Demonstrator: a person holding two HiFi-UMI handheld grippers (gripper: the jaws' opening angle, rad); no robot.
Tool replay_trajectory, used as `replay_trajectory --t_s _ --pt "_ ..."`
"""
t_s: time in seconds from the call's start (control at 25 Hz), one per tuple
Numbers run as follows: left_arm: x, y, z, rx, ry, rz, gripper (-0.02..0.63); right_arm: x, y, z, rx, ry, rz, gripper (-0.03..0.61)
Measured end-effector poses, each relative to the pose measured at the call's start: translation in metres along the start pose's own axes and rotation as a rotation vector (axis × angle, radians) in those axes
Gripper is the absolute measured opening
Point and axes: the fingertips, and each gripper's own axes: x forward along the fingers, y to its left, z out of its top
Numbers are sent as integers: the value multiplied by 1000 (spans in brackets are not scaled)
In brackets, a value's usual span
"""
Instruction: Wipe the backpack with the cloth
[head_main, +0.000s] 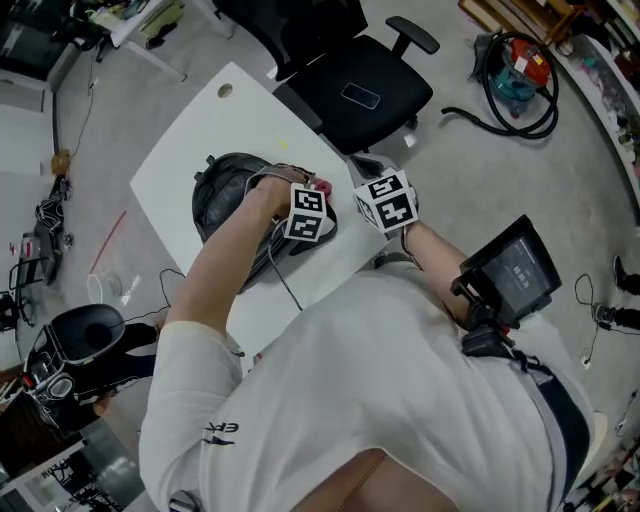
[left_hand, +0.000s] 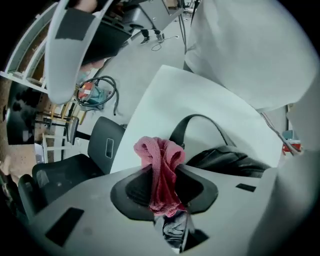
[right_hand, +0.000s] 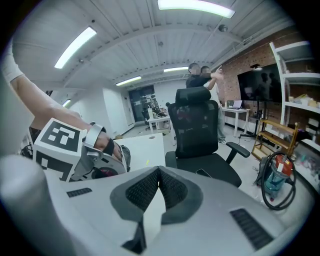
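Pink cloth (left_hand: 161, 165) clamped in left gripper (left_hand: 162, 182), held at edge of black backpack (head_main: 228, 195) lying on white table (head_main: 190, 135); contact with bag unclear. Right gripper (right_hand: 159, 175) jaws together, nothing between, held beside, off bag. Wiping judged barely begun; nearly whole surface left to cover.

the cloth (left_hand: 159, 155) is a pinkish-red knit rag, bunched into a crumpled wad and pinched between the jaws of the left gripper (left_hand: 162, 172), with its loose folds poking out past their tips. the backpack (left_hand: 226, 161) is black and lies slumped just beyond and to the right of those jaws, its strap (left_hand: 197, 118) arching up in a loop.
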Motion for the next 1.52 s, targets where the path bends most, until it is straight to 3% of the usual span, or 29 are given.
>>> replay_trajectory --t_s 0.2,0.48,0.72,0.88,1.12,1.52 --pt "-9 -24 30 69 -24 -72 105 -17 4 -7 10 -6 -17 3" --pt "-9 -61 50 102 -18 -199 105 -34 3 -14 12 -17 -40 3" --pt "-17 -61 57 18 -78 -170 105 -38 6 -11 4 -23 -42 3" --pt "-35 -41 66 -203 -257 10 105 -35 9 -17 0 -37 -52 3" --pt "-91 -14 37 -688 -516 313 105 -38 9 -3 -1 -46 -49 3" --pt "-147 -76 -31 -1307 -802 661 106 -38 105 -12 -74 -63 60 3"
